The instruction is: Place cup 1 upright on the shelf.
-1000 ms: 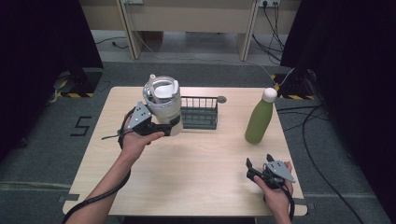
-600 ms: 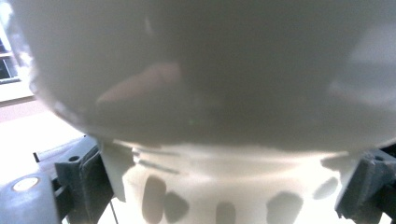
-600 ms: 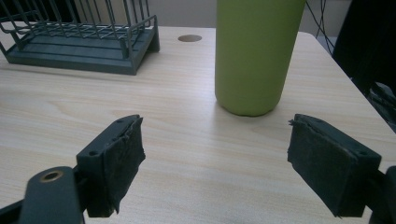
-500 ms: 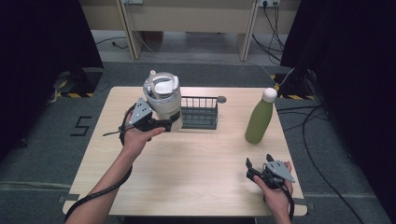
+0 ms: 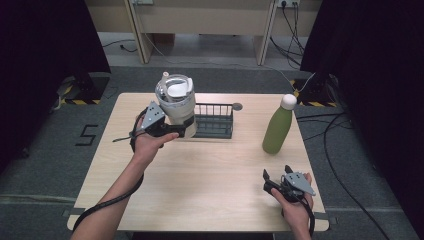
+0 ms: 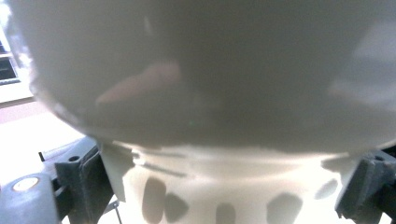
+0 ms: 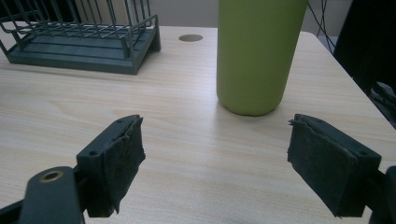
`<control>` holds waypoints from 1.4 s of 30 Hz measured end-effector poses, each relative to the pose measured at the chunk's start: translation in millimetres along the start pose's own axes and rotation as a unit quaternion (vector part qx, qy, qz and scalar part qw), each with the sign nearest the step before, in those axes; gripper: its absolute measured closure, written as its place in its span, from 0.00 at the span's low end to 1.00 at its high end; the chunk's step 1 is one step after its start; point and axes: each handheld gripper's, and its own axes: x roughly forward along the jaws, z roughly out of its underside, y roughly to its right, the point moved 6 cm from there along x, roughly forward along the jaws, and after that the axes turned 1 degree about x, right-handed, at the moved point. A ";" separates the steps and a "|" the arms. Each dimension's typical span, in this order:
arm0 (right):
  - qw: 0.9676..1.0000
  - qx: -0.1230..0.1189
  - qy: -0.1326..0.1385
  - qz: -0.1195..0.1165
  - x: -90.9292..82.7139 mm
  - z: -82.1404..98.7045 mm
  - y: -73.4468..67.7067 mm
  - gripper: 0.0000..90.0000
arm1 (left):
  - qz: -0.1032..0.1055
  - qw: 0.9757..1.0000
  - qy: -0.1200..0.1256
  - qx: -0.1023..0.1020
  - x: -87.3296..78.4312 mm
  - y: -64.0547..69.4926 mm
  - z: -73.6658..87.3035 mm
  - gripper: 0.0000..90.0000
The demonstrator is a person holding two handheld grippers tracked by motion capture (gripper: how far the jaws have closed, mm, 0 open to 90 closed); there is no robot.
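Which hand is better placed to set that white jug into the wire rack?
Left: its tongs already grip the white jug beside the wire rack. The right tongs sit open and empty, far off at the table's near edge.

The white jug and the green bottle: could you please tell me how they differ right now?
The white jug is wide, with a clear-rimmed lid; the green bottle is slim with a white cap. The left gripper grips the jug by the rack; the bottle stands free on the table. Both are upright.

A light wooden table (image 5: 200,180) is seen on a grey floor. A dark wire rack (image 5: 214,121) is set toward its far edge, and a green bottle (image 5: 276,128) with a white cap is stood upright well to the right of it.
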 end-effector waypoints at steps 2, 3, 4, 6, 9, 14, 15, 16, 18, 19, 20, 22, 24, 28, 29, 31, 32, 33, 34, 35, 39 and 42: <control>1.000 0.001 0.000 0.000 0.1 0.1 0.1 0.20 | -0.001 1.000 0.002 -0.002 1.5 -0.4 -1.2 0.11; 1.000 0.001 0.000 -0.001 0.1 0.1 0.1 0.20 | 0.000 1.000 0.002 -0.002 2.2 -0.8 -1.7 0.11; 1.000 0.000 0.000 -0.001 0.1 0.2 0.1 0.20 | 0.000 1.000 0.002 -0.002 3.1 -1.0 -2.2 0.11; 1.000 0.000 -0.001 -0.001 0.1 0.4 -0.3 0.20 | 0.000 1.000 0.002 0.001 4.9 -1.1 -3.1 0.11; 1.000 -0.001 0.000 -0.002 -0.1 0.2 0.1 0.20 | 0.001 1.000 0.003 -0.001 7.4 -0.5 -3.8 0.11; 1.000 0.000 0.000 -0.001 -0.5 0.1 1.8 0.20 | 0.001 1.000 0.005 -0.002 11.3 -1.0 -6.2 0.11; 1.000 -0.001 0.001 0.000 -0.6 -0.2 2.1 0.20 | 0.000 1.000 0.005 -0.002 12.3 -1.3 -7.1 0.11; 1.000 -0.001 0.001 0.000 -0.6 -0.2 2.1 0.20 | 0.000 1.000 0.006 -0.002 12.9 -1.5 -7.8 0.11; 1.000 0.000 0.001 0.000 -0.7 -0.5 2.2 0.20 | 0.000 1.000 0.006 -0.001 14.6 -2.2 -9.5 0.11; 1.000 -0.001 0.001 0.000 -0.9 -0.5 2.4 0.20 | -0.001 1.000 0.007 -0.001 15.7 -2.4 -10.3 0.11; 1.000 -0.001 0.001 0.000 -0.9 -0.5 2.4 0.20 | 0.000 1.000 0.006 -0.001 16.7 -2.8 -11.0 0.11; 1.000 0.000 0.002 -0.001 -1.1 -0.6 2.3 0.20 | 0.000 1.000 0.007 -0.004 19.1 -3.2 -13.1 0.11; 1.000 0.001 0.002 -0.001 -1.3 -1.0 2.2 0.20 | -0.001 1.000 0.006 -0.002 21.1 -3.6 -14.8 0.11; 1.000 0.001 0.002 -0.002 -1.5 -1.1 2.6 0.20 | -0.003 1.000 0.010 -0.005 27.0 -4.4 -17.9 0.11; 1.000 0.001 0.002 -0.002 -1.5 -1.1 2.6 0.20 | -0.004 1.000 0.008 -0.004 28.6 -5.0 -18.3 0.11; 1.000 0.002 0.002 -0.002 -1.6 -1.3 3.2 0.20 | -0.004 1.000 0.008 -0.004 33.5 -5.4 -19.9 0.11; 1.000 0.002 0.002 -0.002 -1.6 -1.3 3.2 0.20 | -0.004 1.000 0.008 -0.004 33.5 -5.4 -19.9 0.11; 1.000 0.002 0.003 -0.001 -1.6 -1.5 3.4 0.20 | -0.004 1.000 0.006 -0.003 35.2 -5.7 -20.4 0.11; 1.000 0.001 0.003 -0.001 -1.6 -1.5 3.4 0.20 | -0.004 1.000 0.007 -0.002 36.9 -5.9 -21.1 0.11; 1.000 0.001 0.003 -0.001 -1.6 -1.4 3.4 0.20 | -0.004 1.000 0.005 -0.002 38.3 -6.0 -21.4 0.11; 1.000 0.000 0.004 -0.002 -1.7 -1.4 3.0 0.20 | -0.004 1.000 0.004 -0.002 42.8 -7.4 -22.6 0.11; 1.000 0.000 0.003 -0.003 -1.2 -0.8 2.8 0.20 | -0.003 1.000 0.001 -0.005 44.6 -8.2 -22.3 0.11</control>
